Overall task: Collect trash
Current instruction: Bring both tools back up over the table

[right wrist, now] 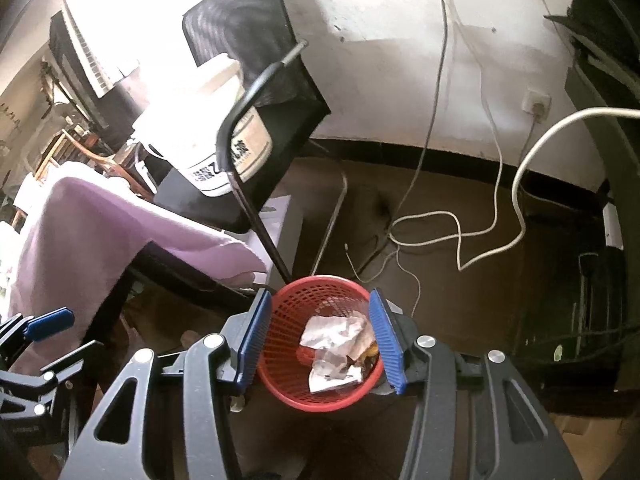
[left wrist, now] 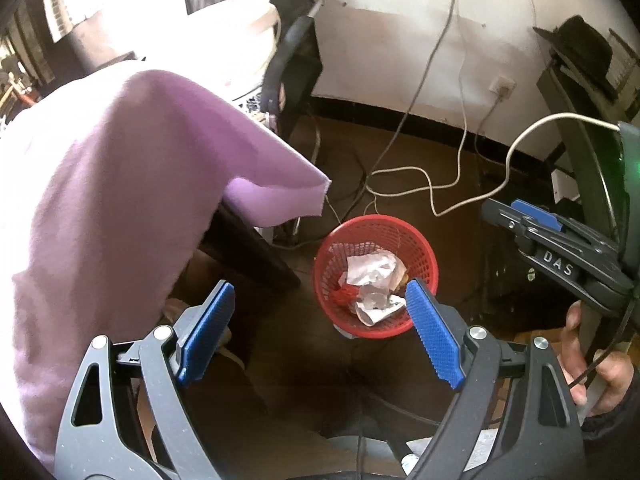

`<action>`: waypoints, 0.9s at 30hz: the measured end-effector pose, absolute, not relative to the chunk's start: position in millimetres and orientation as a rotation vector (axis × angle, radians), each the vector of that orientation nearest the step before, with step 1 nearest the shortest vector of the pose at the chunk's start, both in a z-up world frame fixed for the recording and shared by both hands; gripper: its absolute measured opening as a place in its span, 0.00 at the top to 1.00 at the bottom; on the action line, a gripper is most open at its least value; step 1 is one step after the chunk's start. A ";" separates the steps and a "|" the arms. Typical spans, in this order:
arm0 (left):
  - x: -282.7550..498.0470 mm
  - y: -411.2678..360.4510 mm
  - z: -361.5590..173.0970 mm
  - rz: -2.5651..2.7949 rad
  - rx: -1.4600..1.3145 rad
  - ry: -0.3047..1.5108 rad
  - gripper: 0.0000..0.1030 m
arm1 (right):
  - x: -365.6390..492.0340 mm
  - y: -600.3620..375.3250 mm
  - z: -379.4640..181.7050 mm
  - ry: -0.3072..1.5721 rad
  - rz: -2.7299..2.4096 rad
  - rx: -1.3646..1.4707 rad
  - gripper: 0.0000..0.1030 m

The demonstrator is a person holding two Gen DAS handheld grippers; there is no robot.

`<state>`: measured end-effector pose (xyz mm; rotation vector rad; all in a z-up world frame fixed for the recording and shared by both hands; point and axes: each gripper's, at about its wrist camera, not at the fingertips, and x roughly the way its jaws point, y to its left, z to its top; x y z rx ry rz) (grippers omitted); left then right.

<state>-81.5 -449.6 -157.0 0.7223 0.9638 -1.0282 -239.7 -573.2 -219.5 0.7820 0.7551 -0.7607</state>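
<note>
the red mesh basket point(left wrist: 375, 276) stands on the dark floor just beside the corner of a surface draped in a lilac cloth point(left wrist: 132, 184), with loose white cables point(left wrist: 416, 184) trailing over the floor behind it. inside lies crumpled white paper point(left wrist: 374, 280) with a scrap of something red and a bit of orange-brown, too small to name.

the left gripper point(left wrist: 320, 336) hangs above the floor with its jaws released wide and nothing between them; the basket shows just past the blue pad on the right of that view. the right gripper point(right wrist: 318, 340) has its jaws about half open, and in its own view the blue pads frame the basket's sides — yet the basket sits lower down, and i cannot tell that they touch it, so i read these jaws as empty too.

the paper looks very light and soft; it should crush under the pads rather than slip, and a pinch across a thick fold would likely hold best. the basket is probably thin, springy plastic — light, prone to tip or skid if nudged on the rim. if it needs moving, a hold on the rim wall with one pad inside and one outside seems safer than a squeeze across its whole width.
</note>
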 end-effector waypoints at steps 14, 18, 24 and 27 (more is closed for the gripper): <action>-73.0 -406.9 -121.2 -0.991 0.634 0.905 0.15 | -229.1 -539.3 -164.9 0.693 -0.718 0.675 0.36; -67.2 -390.8 -110.9 -0.975 0.602 0.893 0.15 | -224.2 -520.5 -144.8 0.677 -0.698 0.624 0.32; -51.4 -358.4 -91.3 -0.927 0.530 0.863 0.14 | -209.5 -495.0 -116.8 0.653 -0.650 0.550 0.28; -38.8 -340.2 -83.3 -0.896 0.488 0.862 0.14 | -198.9 -479.2 -104.4 0.648 -0.614 0.512 0.27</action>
